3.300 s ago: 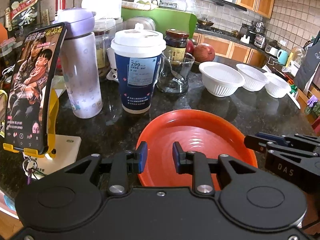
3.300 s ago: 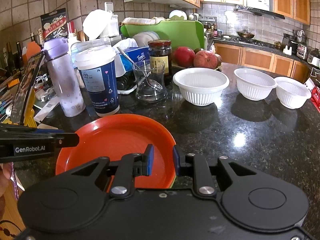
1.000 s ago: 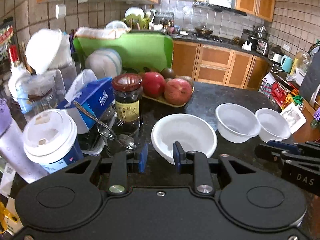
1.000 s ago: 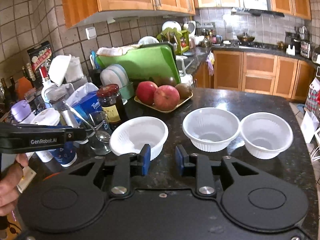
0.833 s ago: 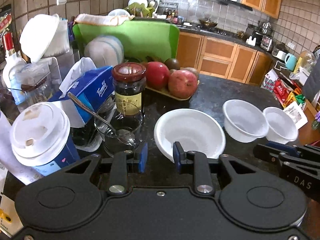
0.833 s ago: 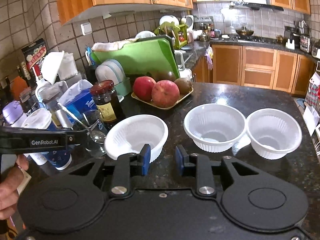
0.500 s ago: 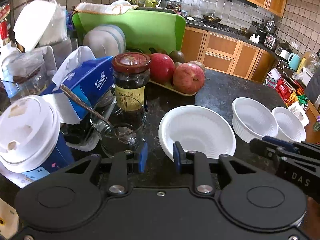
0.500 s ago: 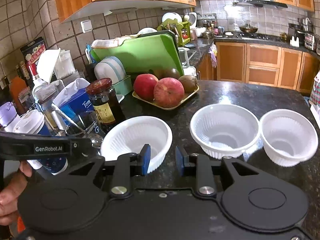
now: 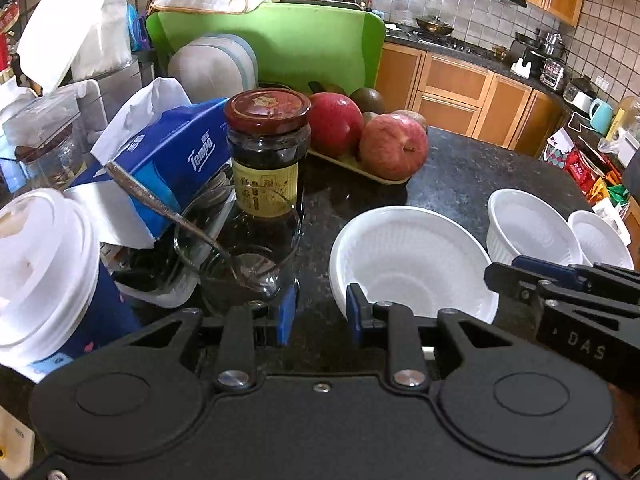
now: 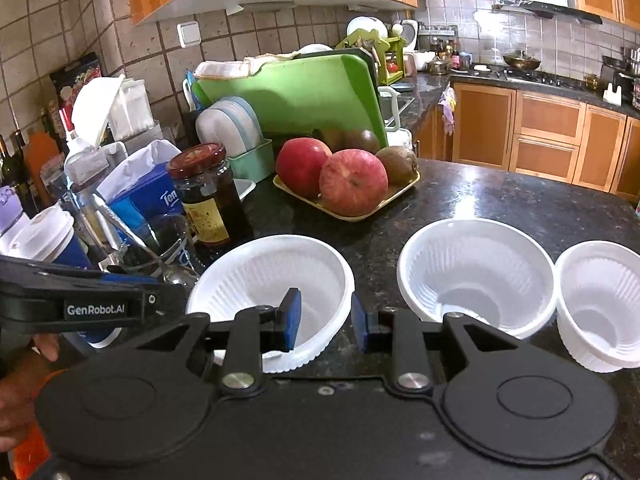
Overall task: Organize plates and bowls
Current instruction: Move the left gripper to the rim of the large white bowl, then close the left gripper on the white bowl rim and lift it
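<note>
Three white ribbed bowls stand in a row on the dark counter: a large bowl (image 10: 272, 276), a middle bowl (image 10: 476, 272) and a small bowl (image 10: 596, 300). My right gripper (image 10: 325, 320) is open. Its left pad shows over the large bowl's inside and its right pad outside, with the near right rim in the gap, unpressed. My left gripper (image 9: 320, 312) is open over bare counter, its right pad beside the near left rim of the large bowl (image 9: 408, 256). In the left wrist view the right gripper (image 9: 500, 276) reaches in at that bowl's right rim.
Left of the bowls stand a glass with a spoon (image 9: 240, 248), a dark jar (image 9: 266, 152), a blue tissue box (image 9: 168, 160) and a lidded paper cup (image 9: 44, 264). A fruit tray (image 10: 348, 212) and a green cutting board (image 10: 296, 96) sit behind. An orange plate edge (image 10: 28, 440) shows low left.
Both grippers have moved forward and down toward the large white bowl, which now fills more of each view. The gaps between the jaws are unchanged.
</note>
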Motion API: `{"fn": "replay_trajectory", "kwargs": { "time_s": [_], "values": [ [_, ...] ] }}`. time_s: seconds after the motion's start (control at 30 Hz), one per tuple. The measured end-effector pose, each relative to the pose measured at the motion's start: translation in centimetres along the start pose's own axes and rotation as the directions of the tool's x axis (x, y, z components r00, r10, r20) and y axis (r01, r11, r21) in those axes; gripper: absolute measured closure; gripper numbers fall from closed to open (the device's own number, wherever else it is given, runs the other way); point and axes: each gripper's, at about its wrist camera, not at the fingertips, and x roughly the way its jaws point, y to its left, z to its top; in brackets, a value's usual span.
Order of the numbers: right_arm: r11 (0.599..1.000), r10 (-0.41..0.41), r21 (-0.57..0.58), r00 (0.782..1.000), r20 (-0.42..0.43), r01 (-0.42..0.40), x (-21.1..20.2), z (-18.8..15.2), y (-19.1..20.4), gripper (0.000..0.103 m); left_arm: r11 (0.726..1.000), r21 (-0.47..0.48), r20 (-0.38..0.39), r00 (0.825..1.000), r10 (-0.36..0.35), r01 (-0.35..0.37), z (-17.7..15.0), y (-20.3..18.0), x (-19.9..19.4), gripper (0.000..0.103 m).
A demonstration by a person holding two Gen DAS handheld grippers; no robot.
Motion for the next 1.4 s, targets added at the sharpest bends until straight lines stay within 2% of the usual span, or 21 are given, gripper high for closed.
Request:
{"fn": "replay_trajectory", "kwargs": {
  "time_s": [0.2,0.53,0.87,1.1,1.4],
  "values": [
    [1.0,-0.006,-0.015,1.0,-0.019,0.005,1.2,0.2,0.0,0.074,1.0,0.019,-0.015,1.0,0.015,-0.015,0.3,-0.2,1.2,0.067],
    [0.999,-0.025,-0.032,0.999,-0.043,0.024,2.7,0.2,0.1,0.074,1.0,0.023,-0.032,0.999,-0.011,0.012,0.4,-0.2,1.8,0.066],
    [0.998,-0.02,-0.053,0.998,-0.063,0.017,3.7,0.0,0.3,0.073,0.999,0.052,-0.07,0.998,-0.006,0.01,0.9,-1.0,3.7,0.066],
    [0.997,-0.025,-0.067,0.998,-0.053,0.021,3.6,-0.2,0.7,0.07,0.995,0.098,-0.058,0.998,0.015,-0.01,0.8,-1.9,3.9,0.067],
    [0.999,-0.047,-0.014,0.998,-0.047,0.047,0.7,-1.2,0.3,0.07,0.994,0.084,-0.067,0.996,-0.058,0.063,0.3,-2.3,1.7,0.067]
  ]
}}
